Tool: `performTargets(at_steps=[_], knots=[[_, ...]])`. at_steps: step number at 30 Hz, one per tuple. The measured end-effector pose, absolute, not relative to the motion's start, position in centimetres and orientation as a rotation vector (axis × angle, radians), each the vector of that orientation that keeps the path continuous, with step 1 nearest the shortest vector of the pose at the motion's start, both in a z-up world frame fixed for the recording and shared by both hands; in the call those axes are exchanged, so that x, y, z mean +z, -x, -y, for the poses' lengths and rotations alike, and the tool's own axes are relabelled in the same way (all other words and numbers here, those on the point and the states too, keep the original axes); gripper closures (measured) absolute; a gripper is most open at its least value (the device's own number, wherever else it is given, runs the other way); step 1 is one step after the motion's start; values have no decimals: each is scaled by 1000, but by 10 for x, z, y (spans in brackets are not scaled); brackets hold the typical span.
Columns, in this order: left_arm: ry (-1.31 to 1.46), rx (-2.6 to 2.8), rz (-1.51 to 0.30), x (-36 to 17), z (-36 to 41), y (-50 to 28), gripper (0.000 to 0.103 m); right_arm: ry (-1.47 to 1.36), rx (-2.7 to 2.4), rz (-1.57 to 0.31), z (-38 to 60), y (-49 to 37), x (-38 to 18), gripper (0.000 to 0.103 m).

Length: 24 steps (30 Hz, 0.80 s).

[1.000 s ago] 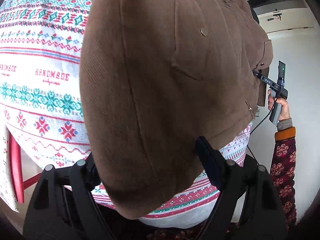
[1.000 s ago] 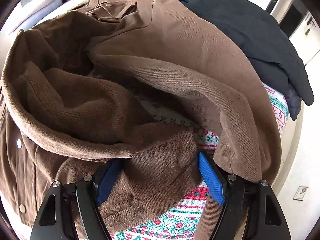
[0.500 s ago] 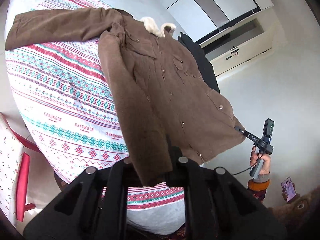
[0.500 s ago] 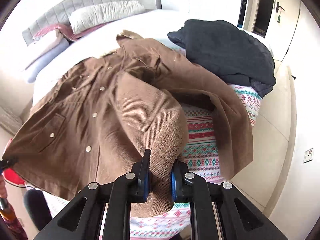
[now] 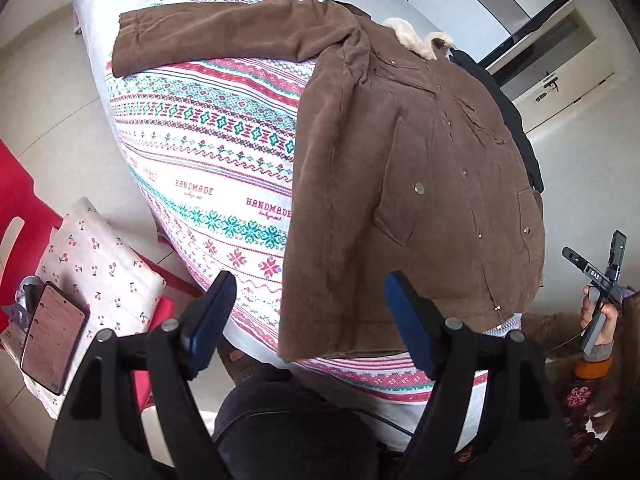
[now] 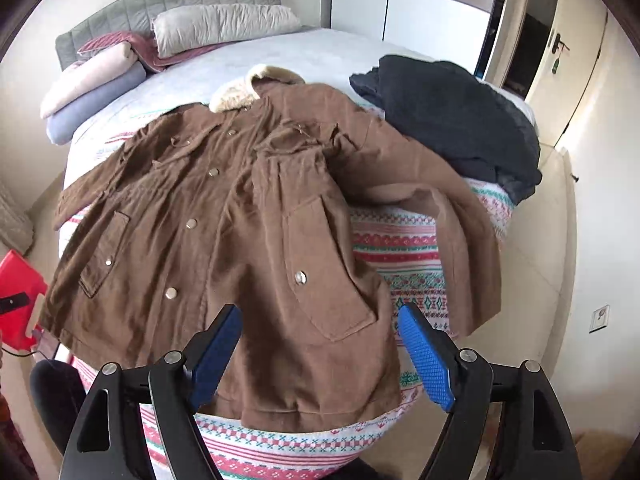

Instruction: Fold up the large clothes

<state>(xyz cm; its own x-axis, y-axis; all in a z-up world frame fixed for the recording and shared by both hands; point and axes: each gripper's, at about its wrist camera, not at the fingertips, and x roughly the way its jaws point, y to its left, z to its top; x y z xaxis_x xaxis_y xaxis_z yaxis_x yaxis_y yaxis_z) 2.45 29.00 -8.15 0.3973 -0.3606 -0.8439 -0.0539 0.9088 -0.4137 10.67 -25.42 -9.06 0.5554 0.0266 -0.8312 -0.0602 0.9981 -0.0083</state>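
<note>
One brown coat [image 6: 224,240], spread flat, buttoned

Brown coat [image 6: 224,248] lies on red-and-teal patterned white blanket [image 5: 208,152].

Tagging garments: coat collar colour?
Cream, fleecy collar on the brown coat; clearest in the right wrist view.

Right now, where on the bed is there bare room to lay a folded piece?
Free: the patterned blanket between the outstretched sleeve and the bed's near edge, left of the brown coat; also the grey sheet between pillow and collar. Crowded: the side with the dark clothes pile.
</note>
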Motion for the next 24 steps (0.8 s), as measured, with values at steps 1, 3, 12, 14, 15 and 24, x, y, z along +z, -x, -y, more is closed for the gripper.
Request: performTargets(at_steps=[1,3,12,14,15,24], knots=[[406,-211,-1168,-92,-290,-32,26,32,55,-991,261,-111,-108,21],[419,-233,-1199,-115,-293,-43,26,20,67,-994,280,-121,-143,21],[585,-510,-1311,-136,-248,-35,61,-427,416,-1146,320,-107,-205,81],[579,-533,-1267,-112,-239,-30,87,-446,476,-1153,307,-94,-188,88],[616,-562,-1230,-96,-238,-28,88,-454,472,-1136,304,-88,-174,90],[577,-560,-1153,-35,-249,16,90,-593,439,-983,354,-31,-111,94]])
